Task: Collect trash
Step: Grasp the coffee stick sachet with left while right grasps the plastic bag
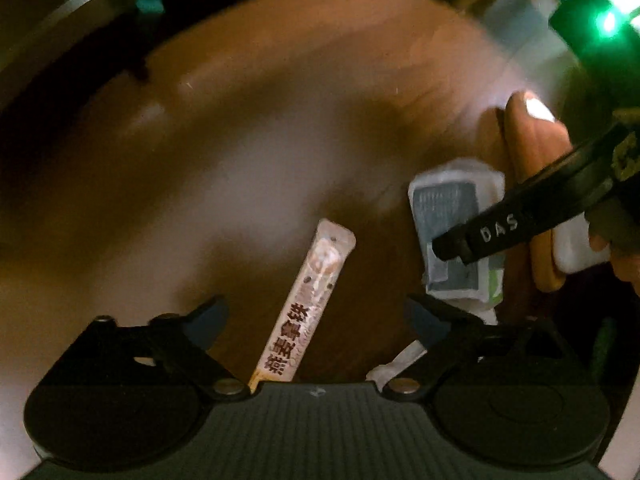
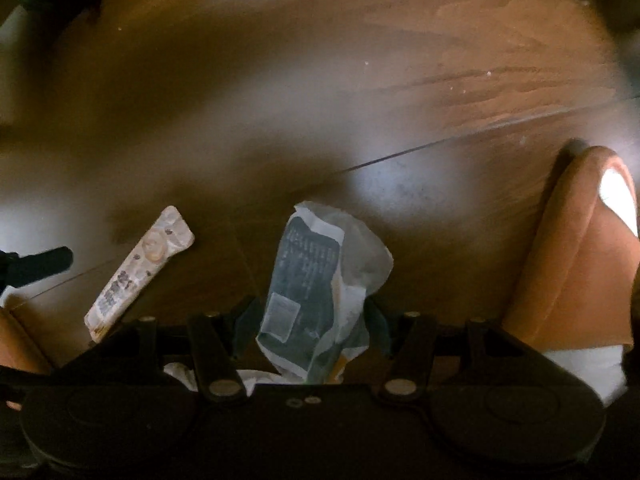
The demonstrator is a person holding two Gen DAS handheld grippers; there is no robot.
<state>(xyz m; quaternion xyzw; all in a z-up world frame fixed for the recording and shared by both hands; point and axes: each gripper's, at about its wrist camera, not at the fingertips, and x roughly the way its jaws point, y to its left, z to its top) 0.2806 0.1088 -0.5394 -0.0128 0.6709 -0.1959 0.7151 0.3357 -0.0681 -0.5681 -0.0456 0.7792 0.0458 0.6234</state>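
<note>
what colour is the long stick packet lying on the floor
Pale pinkish-white stick packet with dark brown printed characters, clearest in the left wrist view.

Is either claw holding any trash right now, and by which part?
Left claw: open, holding nothing; the stick packet lies between its fingers. Right claw straddles the grey wrapper's lower end; whether it grips cannot be told.

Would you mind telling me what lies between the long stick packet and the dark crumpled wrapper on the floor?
Only bare wooden floor separates the stick packet from the crumpled wrapper, clearest in the right wrist view.
</note>
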